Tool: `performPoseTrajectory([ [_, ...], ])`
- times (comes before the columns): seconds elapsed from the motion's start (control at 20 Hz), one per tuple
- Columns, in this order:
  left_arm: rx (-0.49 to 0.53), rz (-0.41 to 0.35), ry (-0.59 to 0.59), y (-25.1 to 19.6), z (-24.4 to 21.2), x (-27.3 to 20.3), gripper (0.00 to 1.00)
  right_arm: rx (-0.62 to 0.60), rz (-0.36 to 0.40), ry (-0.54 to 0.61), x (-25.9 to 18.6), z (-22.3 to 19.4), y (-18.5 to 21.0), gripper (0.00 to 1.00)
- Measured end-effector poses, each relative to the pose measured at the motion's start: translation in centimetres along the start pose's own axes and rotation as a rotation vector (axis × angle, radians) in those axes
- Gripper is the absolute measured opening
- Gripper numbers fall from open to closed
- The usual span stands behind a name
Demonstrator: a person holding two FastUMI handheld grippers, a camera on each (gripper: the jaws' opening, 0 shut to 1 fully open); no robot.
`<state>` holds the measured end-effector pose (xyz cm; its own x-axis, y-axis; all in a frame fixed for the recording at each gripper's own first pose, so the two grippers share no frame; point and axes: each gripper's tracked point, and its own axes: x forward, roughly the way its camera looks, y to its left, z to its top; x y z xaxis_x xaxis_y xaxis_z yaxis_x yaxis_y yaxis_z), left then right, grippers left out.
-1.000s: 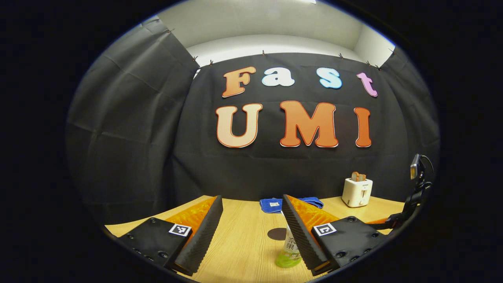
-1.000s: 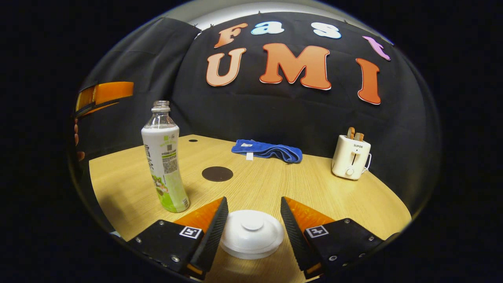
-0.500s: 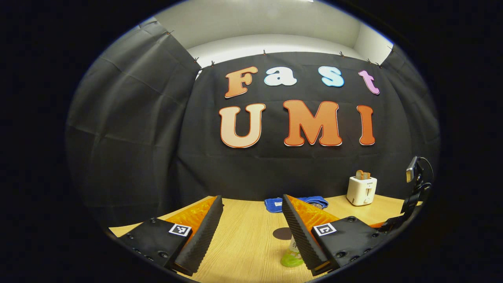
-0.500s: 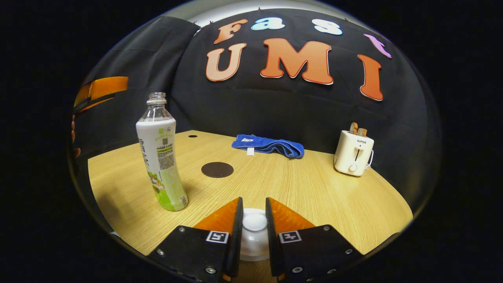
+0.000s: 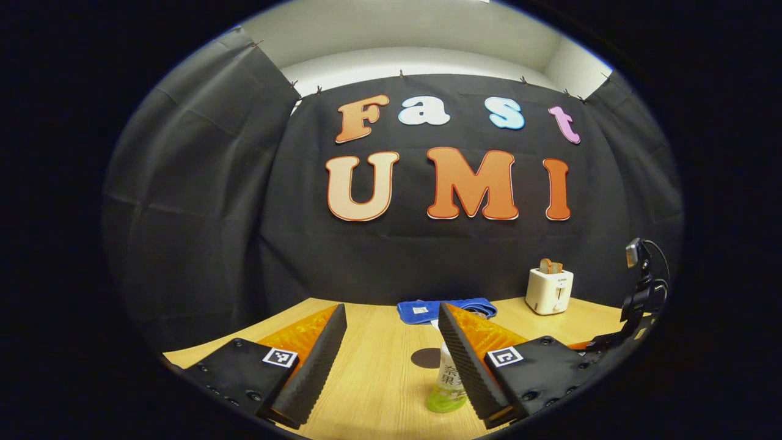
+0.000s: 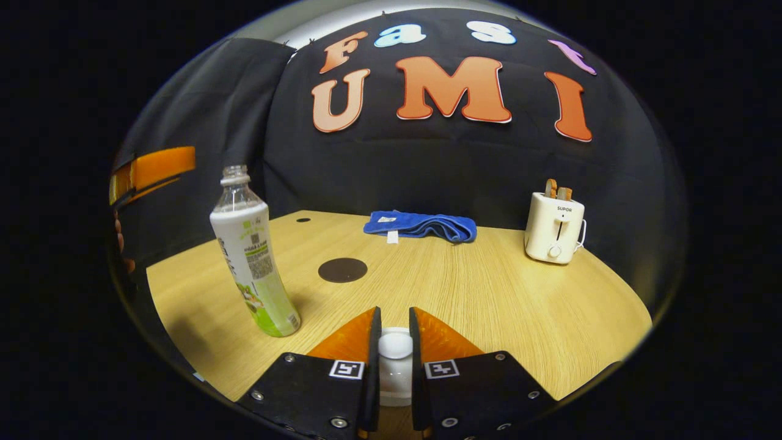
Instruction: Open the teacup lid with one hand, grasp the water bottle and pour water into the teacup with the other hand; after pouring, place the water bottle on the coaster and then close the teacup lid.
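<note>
Right gripper view shows my right gripper (image 6: 394, 366) with its two fingers drawn close together on the knob of the white teacup lid (image 6: 394, 346), which sits between them near the front edge of the table (image 6: 519, 305); both fingers press on the knob from the sides. I cannot tell if the lid is lifted from the cup, because the cup under it is hidden. The water bottle (image 6: 252, 256) stands upright, without cap, near the left edge of the table, and the dark round coaster (image 6: 343, 269) lies just beside it, more to the middle. A blue cloth (image 6: 420, 225) lies at the back edge, and a white toaster (image 6: 555, 227) stands near the back right corner. Left gripper view shows my left gripper (image 5: 391, 360) held wide open and holding nothing, above the table. The water bottle (image 5: 449, 385) is partly hidden behind its right finger, with the coaster (image 5: 426, 357) beyond it toward the back edge.
</note>
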<state>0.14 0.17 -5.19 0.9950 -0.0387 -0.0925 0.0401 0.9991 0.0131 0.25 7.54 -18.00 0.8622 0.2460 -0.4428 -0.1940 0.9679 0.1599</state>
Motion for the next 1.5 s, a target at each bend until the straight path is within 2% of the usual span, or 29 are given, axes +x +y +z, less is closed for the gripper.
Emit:
performPoseTrajectory([
  [0.25,-0.046,-0.057,0.04,-1.8,-1.5,0.0,0.97,0.021,-0.027,-0.08,-1.1,2.8,-1.8,0.22],
  [0.4,-0.065,-0.139,0.056,-3.9,-2.5,-0.7,0.95,0.028,-0.057,-0.112,-1.8,3.8,-3.3,0.22],
  [0.6,-0.021,-0.201,0.095,-5.6,-5.1,-1.7,0.96,0.033,-0.088,-0.132,-2.5,4.4,-4.9,0.21],
  [0.7,-0.003,-0.209,0.123,-6.2,-6.6,-1.6,0.96,0.038,-0.094,-0.141,-2.8,4.7,-5.2,0.22],
  [0.85,-0.01,-0.244,0.184,-7.9,-9.7,-1.0,0.96,0.031,-0.097,-0.15,-3.1,4.8,-5.2,0.22],
  [1.25,0.002,-0.221,0.297,-8.2,-14.8,1.9,0.95,0.048,-0.121,-0.166,-4.2,5.3,-6.7,0.22],
  [1.3,0.006,-0.209,0.302,-8.0,-15.1,2.1,0.92,0.053,-0.124,-0.168,-4.3,5.4,-7.0,0.21],
  [1.35,0.011,-0.201,0.309,-7.8,-15.4,2.1,0.84,0.058,-0.128,-0.168,-4.3,5.3,-7.2,0.21],
  [1.5,0.011,-0.203,0.322,-8.1,-16.1,2.3,0.79,0.067,-0.134,-0.17,-4.4,5.3,-7.8,0.21],
])
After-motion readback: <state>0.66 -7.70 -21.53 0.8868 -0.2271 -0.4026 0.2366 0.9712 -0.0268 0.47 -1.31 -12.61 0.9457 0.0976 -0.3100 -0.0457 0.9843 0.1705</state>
